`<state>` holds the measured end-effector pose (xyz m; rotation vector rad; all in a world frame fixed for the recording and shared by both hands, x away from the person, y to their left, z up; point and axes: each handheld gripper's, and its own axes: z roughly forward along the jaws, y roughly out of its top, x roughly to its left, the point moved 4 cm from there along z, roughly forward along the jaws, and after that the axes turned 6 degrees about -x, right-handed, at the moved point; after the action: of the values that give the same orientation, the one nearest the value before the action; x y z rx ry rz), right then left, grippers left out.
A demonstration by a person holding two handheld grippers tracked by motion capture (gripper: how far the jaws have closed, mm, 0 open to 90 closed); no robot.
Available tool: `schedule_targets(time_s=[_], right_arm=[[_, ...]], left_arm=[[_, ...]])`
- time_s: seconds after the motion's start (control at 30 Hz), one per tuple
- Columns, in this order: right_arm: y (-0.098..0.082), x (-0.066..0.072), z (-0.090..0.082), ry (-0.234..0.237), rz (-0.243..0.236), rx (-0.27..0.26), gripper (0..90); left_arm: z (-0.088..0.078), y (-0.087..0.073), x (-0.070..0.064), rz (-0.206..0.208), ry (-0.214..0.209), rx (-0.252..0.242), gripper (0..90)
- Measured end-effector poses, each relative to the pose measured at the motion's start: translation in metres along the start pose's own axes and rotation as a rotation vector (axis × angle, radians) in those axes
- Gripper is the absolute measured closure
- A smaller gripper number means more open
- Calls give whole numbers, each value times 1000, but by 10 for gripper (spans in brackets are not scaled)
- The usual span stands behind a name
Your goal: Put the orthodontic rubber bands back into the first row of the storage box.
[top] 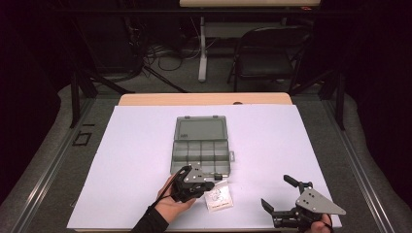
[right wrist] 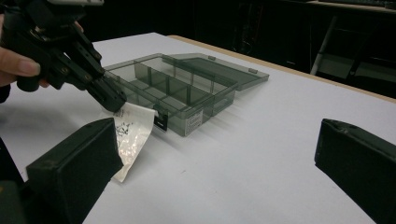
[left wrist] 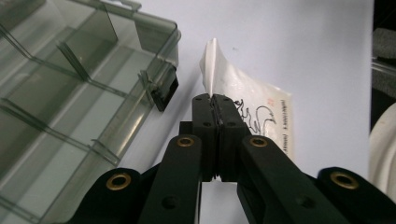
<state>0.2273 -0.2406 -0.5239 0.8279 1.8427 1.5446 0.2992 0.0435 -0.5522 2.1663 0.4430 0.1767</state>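
An open smoky-grey compartment box (top: 200,145) lies at the middle of the white board, its lid folded back flat. Just in front of its near right corner lies a small white plastic bag (top: 218,199) with black print. My left gripper (top: 214,184) is shut on the bag's upper edge, one corner lifted off the board. In the left gripper view the jaws (left wrist: 215,105) pinch the bag (left wrist: 254,114) beside the box (left wrist: 70,84) and its black latch. My right gripper (top: 276,190) stands open near the front right, holding nothing; its view (right wrist: 215,158) shows the left gripper (right wrist: 112,100), the bag (right wrist: 133,130) and the box (right wrist: 177,93).
The white board (top: 136,160) covers a wooden table whose far edge (top: 204,99) shows beyond it. A folding chair (top: 267,53), a desk leg (top: 202,48) and floor cables stand behind the table. Black frame posts (top: 74,99) flank both sides.
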Motion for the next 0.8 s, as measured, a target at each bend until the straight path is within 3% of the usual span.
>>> schedule_targets(time_s=[0.4, 0.8], right_arm=[[0, -1, 0, -2, -3, -4, 0], [0, -1, 0, -3, -1, -10, 0]], left_arm=[[-42, 14, 3, -3, 26, -94, 892], [-81, 17, 25, -31, 106, -169, 892]])
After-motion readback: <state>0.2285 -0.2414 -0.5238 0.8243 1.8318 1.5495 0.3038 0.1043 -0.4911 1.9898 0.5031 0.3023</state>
